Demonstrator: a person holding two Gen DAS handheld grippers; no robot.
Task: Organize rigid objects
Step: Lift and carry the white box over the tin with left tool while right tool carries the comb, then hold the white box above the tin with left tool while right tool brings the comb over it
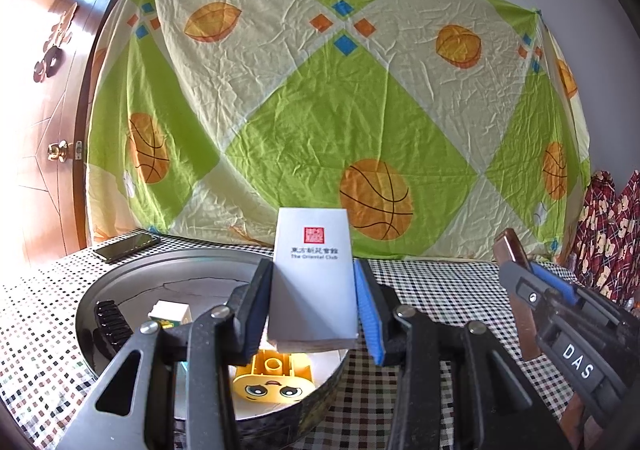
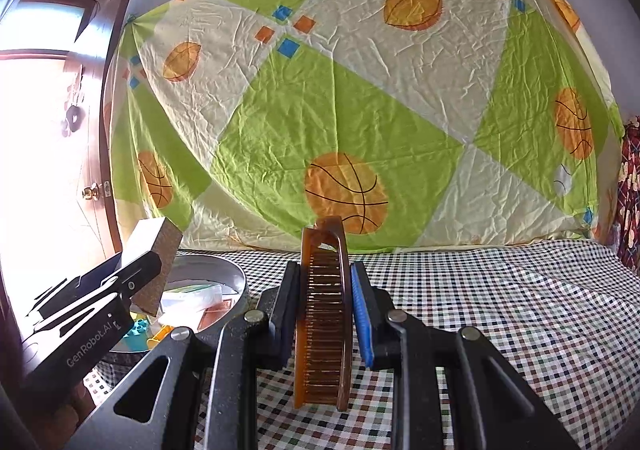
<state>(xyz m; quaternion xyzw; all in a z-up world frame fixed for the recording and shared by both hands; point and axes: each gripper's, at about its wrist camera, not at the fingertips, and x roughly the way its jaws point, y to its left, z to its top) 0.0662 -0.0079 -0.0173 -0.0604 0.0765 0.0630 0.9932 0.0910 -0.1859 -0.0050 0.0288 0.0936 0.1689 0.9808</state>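
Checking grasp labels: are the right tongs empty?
No, the right tongs are clamped on a brown comb held upright between the pads above the checkered tablecloth.

White booklet, amber comb, checked tablecloth (green-and-cream basketball-print sheet behind).

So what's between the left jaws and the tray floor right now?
Left-wrist view: the left gripper holds a white booklet above the tray; under it lies a yellow face block.
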